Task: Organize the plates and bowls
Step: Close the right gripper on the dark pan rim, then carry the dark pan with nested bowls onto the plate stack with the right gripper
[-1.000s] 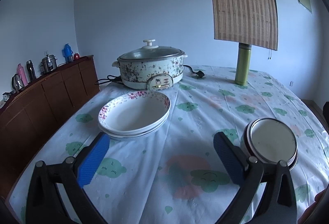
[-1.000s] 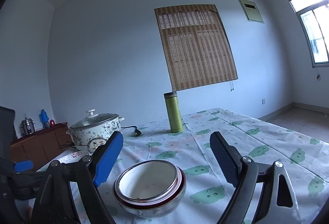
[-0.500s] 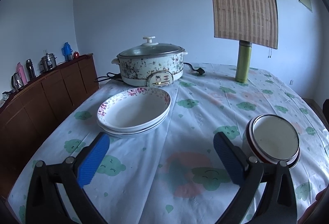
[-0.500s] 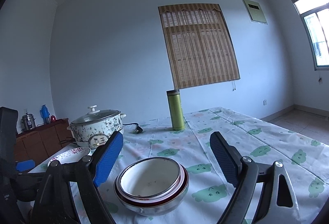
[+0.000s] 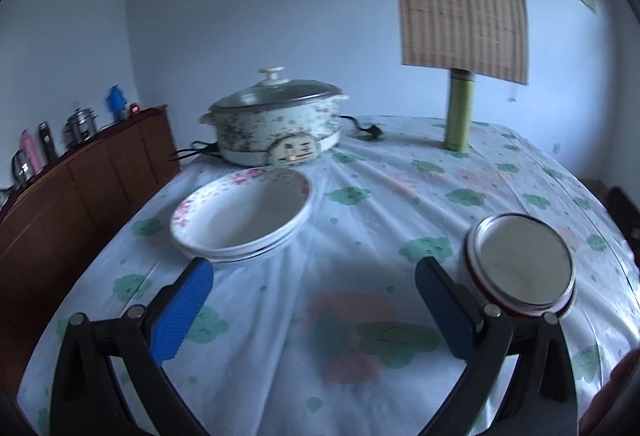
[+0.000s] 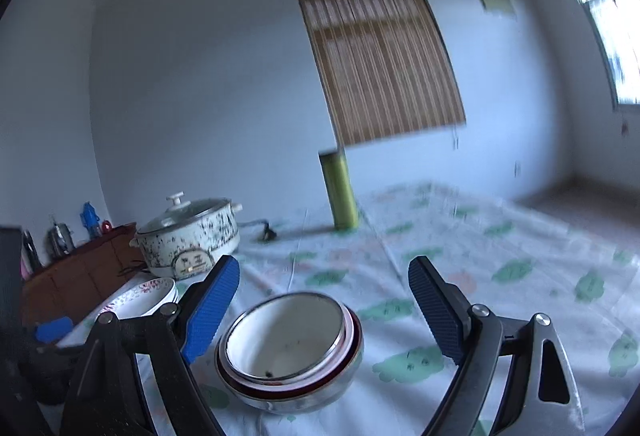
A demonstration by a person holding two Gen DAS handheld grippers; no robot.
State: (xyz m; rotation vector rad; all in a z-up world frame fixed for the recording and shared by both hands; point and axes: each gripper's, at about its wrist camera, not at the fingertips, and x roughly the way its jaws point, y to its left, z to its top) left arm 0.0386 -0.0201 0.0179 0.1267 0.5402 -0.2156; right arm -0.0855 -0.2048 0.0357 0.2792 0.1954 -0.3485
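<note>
A stack of white plates with pink flowers (image 5: 244,218) rests on the tablecloth, ahead and left of my left gripper (image 5: 316,276), which stands open and empty above the cloth. Nested metal bowls with a red band (image 5: 520,266) sit just to the right of its right finger. In the right wrist view the same bowls (image 6: 290,350) lie low between the blue fingers of my right gripper (image 6: 324,280), nearer the left one; the pads stand wide and do not touch them. The plates (image 6: 142,296) show at the left there.
An electric pot with a glass lid (image 5: 276,123) and its cord stand behind the plates. A green flask (image 5: 459,111) is at the far side of the table (image 5: 400,195). A wooden sideboard (image 5: 80,187) with kettles runs along the left wall.
The right wrist view has rolled and shifted, so the room now tilts and blurs; the bowls sit a little farther in between the right fingers. The left view has barely moved.
</note>
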